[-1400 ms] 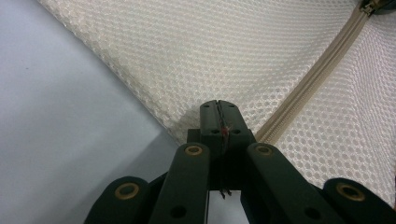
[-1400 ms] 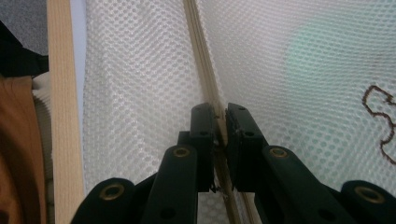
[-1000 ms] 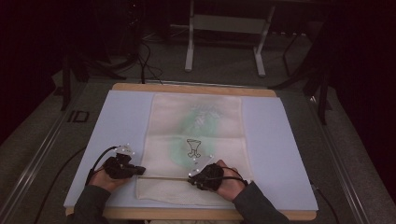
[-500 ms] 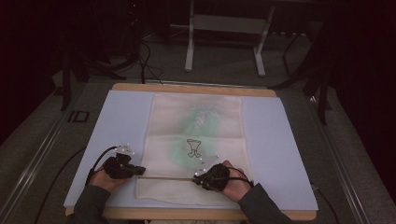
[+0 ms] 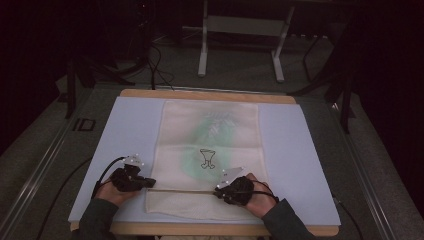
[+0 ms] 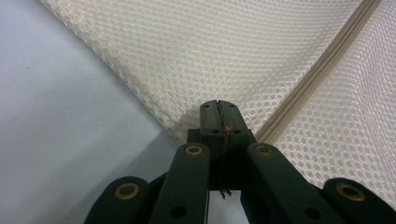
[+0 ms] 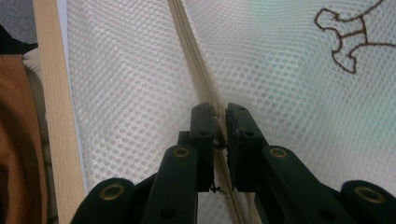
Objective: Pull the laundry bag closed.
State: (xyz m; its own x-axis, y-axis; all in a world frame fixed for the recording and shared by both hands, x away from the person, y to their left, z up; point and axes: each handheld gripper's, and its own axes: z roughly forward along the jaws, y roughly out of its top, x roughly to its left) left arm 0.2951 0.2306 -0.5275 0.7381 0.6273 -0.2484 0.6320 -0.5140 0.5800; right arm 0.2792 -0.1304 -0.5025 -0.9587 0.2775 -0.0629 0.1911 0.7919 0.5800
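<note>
While the cream mesh bag (image 5: 210, 150) lies flat along the middle of the pale blue mat (image 5: 295, 150), its zipper (image 5: 182, 190) runs straight across near the person's edge — the stretch both tools work on. The left gripper (image 5: 147, 183) pinches the bag's left corner where the zipper ends, jaws pressed together on the mesh. The right gripper (image 5: 220, 190) clamps the zipper farther along (a narrow gap shows between its jaws, the tape running through it). A green shape and a small brown outline figure (image 5: 206, 158) show through the mesh. Beyond the wooden table edge (image 5: 207, 95) stand a metal frame (image 5: 240, 40) and cables (image 5: 155, 65) — nothing blocks the bag.
</note>
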